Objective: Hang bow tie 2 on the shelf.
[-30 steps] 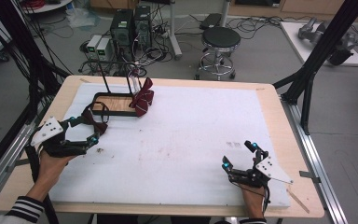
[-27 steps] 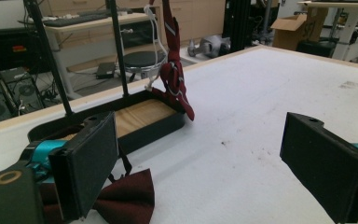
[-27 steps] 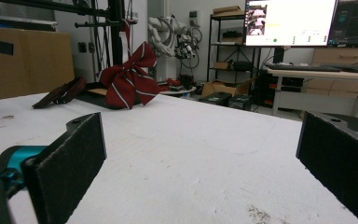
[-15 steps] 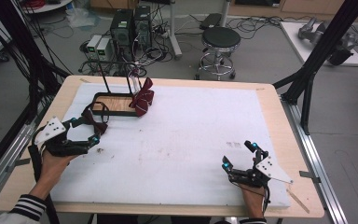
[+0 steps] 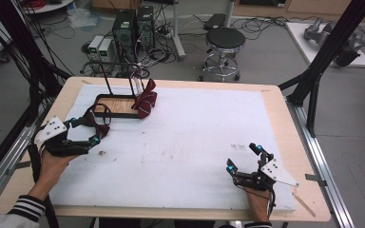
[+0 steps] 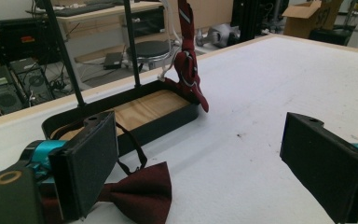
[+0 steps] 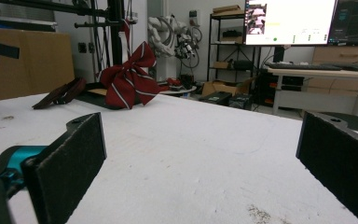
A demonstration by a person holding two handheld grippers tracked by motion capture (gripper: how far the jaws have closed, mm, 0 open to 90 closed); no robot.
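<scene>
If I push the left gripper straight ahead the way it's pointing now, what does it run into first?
Most likely the dark red bow tie, lying on the white mat just ahead of the open left gripper, by its left finger. Beyond it sits the black tray with the wooden base. Depth is hard to judge.
</scene>
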